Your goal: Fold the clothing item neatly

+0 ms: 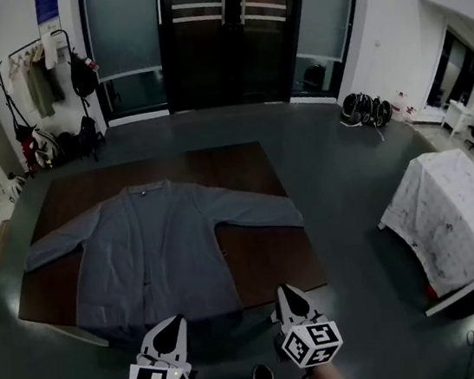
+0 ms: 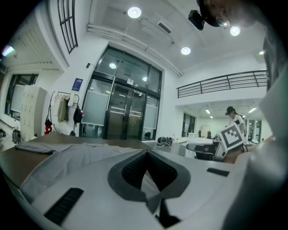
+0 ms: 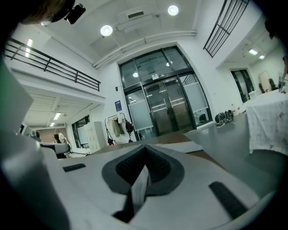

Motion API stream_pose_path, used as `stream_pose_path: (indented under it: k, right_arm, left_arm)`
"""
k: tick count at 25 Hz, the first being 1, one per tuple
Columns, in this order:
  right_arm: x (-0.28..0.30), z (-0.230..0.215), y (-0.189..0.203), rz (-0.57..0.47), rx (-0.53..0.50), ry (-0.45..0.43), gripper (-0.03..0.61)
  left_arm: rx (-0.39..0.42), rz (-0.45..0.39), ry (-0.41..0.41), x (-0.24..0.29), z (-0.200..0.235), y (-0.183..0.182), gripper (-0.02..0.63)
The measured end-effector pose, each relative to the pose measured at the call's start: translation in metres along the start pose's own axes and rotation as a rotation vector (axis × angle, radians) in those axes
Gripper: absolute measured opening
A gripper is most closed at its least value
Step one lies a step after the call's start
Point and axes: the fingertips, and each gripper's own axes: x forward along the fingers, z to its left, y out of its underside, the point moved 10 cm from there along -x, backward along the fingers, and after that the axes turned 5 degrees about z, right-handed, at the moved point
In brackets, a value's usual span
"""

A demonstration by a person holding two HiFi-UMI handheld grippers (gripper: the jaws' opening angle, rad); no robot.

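- The grey cardigan (image 1: 153, 248) lies flat and face up on the brown table (image 1: 269, 263), sleeves spread to both sides and collar at the far edge.
- The left gripper (image 1: 174, 322) is by the near hem, its jaws closed together with nothing between them.
- The right gripper (image 1: 286, 291) is beside the hem's right corner, its jaws likewise closed and empty.
- A coat rack (image 1: 37, 76) by the far wall holds hanging garments.
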Motion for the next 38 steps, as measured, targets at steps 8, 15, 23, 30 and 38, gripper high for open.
stream_pose_path:
  k: [8, 15, 23, 30, 38]
  right_arm:
    - [0.027, -0.075, -0.024, 0.015, 0.016, -0.062, -0.011]
    - [0.054, -0.094, -0.022, 0.071, 0.022, -0.096, -0.011]
    - [0.108, -0.067, -0.024, 0.113, 0.008, -0.113, -0.011]
    - [0.153, -0.068, -0.047, 0.065, 0.005, 0.026, -0.011]
    - [0.171, -0.076, -0.053, 0.071, 0.012, 0.199, -0.011]
  left_arm:
    - [-0.002, 0.01, -0.029, 0.064, -0.056, -0.021, 0.008]
    - [-0.026, 0.027, -0.044, 0.084, -0.067, -0.026, 0.008]
    - [-0.039, 0.048, -0.02, 0.121, -0.018, -0.031, 0.008]
    - [-0.046, 0.054, 0.058, 0.168, 0.032, -0.047, 0.008]
    - [-0.037, 0.023, 0.134, 0.206, 0.069, -0.06, 0.008]
